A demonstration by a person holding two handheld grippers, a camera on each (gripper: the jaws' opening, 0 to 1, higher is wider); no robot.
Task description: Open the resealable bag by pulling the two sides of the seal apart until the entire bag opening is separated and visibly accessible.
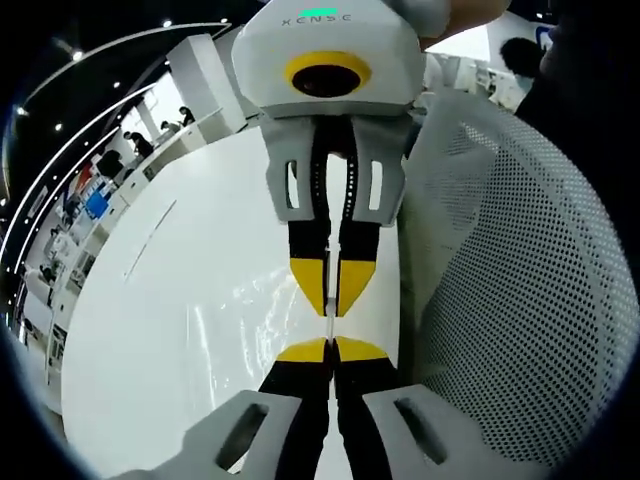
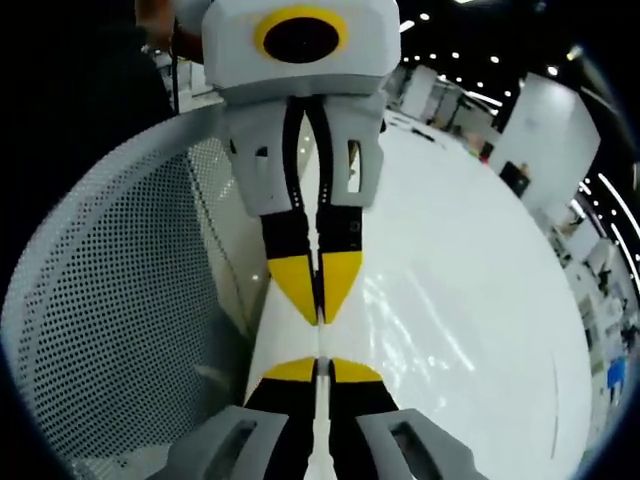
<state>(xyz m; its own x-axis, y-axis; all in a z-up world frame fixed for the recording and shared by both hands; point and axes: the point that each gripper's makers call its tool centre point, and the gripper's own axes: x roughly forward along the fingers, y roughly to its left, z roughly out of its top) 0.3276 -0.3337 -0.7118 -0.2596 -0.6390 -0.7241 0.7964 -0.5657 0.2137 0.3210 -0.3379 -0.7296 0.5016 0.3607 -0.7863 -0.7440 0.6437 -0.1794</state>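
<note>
A: The place is a big dark hall with rows of ceiling lamps. The work happens over a white table [image 1: 150,330].

B: What is closest in the left gripper view?

A: The left claw [image 1: 331,348], rising from the bottom. Its yellow tips are pressed together, and a thin pale edge sits in the slit between them. I judge this edge is a lip of the resealable bag [image 1: 245,305].

B: And where is the rest of the bag?

A: It is clear film, so it is hard to see. Only glossy wrinkles show over the table, just beside the tips. Its full outline I cannot tell.

B: The other claw?

A: The right claw [image 1: 330,300] comes tip to tip against the left one, almost touching. Its tips are also closed, it seems on the opposite lip.

B: How will the bag handle?

A: Light, soft and slippery, I think. The film can slide out of the pads or stretch. The hold should be on the lips just above the seal, near its middle, and the pull should be straight apart.

B: Anything beside?

A: A white perforated mesh wall [image 1: 520,280] stands near. Further away are desks and some people.
</note>
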